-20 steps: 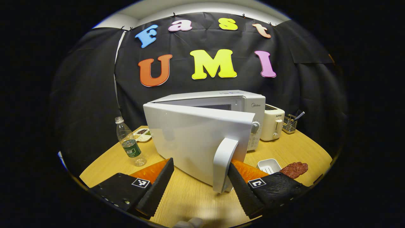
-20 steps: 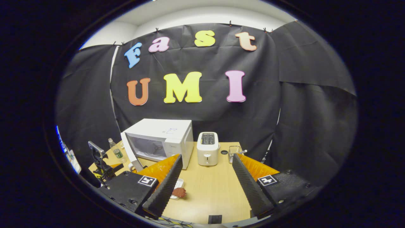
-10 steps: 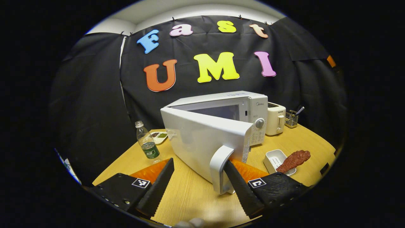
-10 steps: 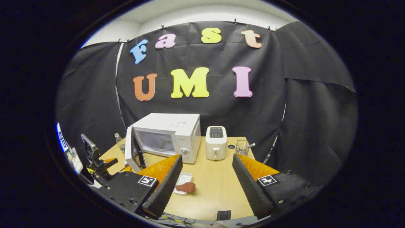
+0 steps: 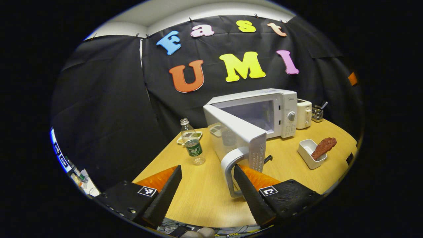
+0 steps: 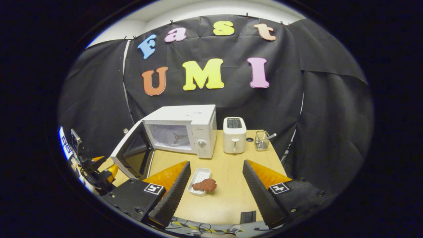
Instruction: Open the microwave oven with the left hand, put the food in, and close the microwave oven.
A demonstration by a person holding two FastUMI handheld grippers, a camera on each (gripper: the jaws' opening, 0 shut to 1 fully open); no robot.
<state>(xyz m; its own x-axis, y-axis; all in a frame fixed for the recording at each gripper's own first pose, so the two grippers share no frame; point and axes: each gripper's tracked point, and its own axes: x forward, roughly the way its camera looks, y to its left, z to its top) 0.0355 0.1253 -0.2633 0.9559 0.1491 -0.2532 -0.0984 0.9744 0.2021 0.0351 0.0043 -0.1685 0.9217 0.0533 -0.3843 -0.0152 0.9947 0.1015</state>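
Note:
The white microwave (image 5: 264, 110) stands at the back of the wooden table, its door (image 5: 236, 137) swung wide open. My left gripper (image 5: 206, 195) is open; its right finger (image 5: 251, 193) sits against the inner side of the door handle (image 5: 230, 170), its left finger well apart from it. In the right gripper view the microwave (image 6: 188, 127) shows an empty cavity with the door (image 6: 130, 155) hanging out to the left. The reddish-brown food (image 6: 205, 184) lies on a white tray (image 6: 197, 175), between and beyond the fingers of my open right gripper (image 6: 214, 195), untouched. The food (image 5: 324, 147) also lies right of the door.
A water bottle (image 5: 192, 142) and a small dish (image 5: 185, 138) stand left of the door. A white toaster (image 6: 234, 135) and a wire utensil holder (image 6: 262, 140) sit right of the microwave. The table's front edge (image 6: 214, 219) is just below my right gripper.
The door has swung much further open as my left gripper pulled its handle back and left. My right gripper has moved in over the table, bringing the food between its fingers.

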